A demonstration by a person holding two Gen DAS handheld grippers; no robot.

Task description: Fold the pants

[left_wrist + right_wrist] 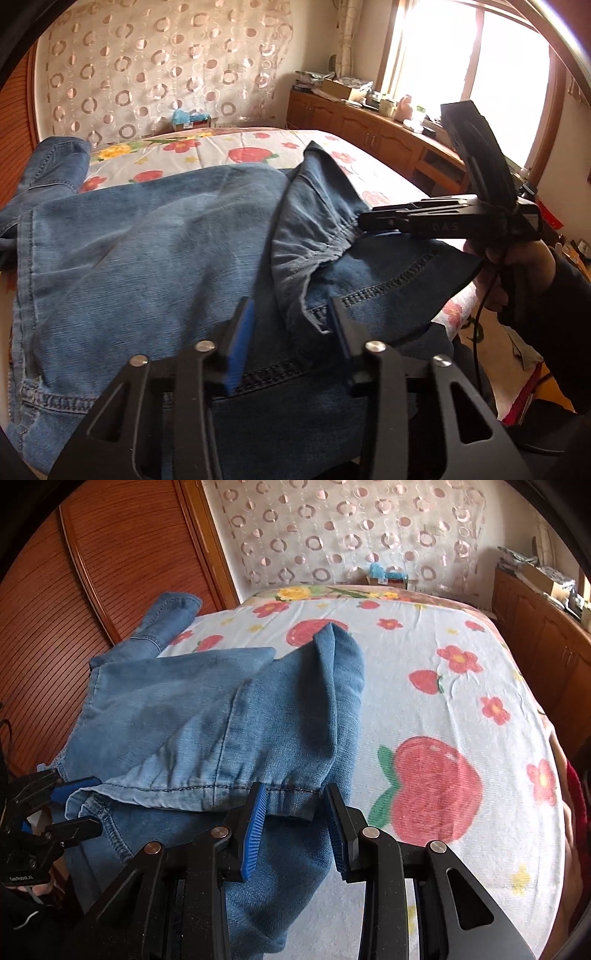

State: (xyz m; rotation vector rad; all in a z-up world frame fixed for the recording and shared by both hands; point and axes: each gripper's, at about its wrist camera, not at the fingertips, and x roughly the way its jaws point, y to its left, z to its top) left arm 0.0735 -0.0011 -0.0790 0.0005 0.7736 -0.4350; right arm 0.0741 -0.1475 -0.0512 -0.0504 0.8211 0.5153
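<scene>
Denim pants [177, 716] are lying on the flowered bed [461, 709], and one leg end is being carried back over the rest. Its hem is being held in the narrow jaws of the right gripper [295, 823] and, at the other corner, in the narrow jaws of the left gripper [291, 332]. The fold seems half done; next, the hem should be laid down level before it is released.

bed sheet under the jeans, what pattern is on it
White bed sheet printed with red strawberries and flowers; the right wrist view shows it best.
</scene>
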